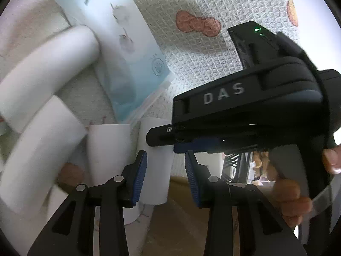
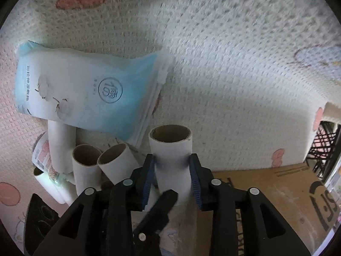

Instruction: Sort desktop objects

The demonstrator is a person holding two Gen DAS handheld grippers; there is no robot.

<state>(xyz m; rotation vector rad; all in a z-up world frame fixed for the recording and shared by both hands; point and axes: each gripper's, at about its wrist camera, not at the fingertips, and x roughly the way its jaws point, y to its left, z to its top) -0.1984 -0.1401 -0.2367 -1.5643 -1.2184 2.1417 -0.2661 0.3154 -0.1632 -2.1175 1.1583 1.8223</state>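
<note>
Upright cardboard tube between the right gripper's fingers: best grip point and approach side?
Grip the upright tube at mid-wall, pads on opposite sides across its width, coming from the carton side as the right gripper does. The round wall suits a squeeze across it; the leaning tubes crowd its other side, and the open rim looks easy to crush.

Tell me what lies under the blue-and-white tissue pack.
One white cardboard tube pokes out from beneath the blue-and-white tissue pack; the textured mat lies below. Anything further under is covered.

The cardboard box (image 2: 277, 189) is cut off at five o'clock; a labelled packet (image 2: 42, 153) lies half-hidden under tubes (image 2: 85, 166).
</note>
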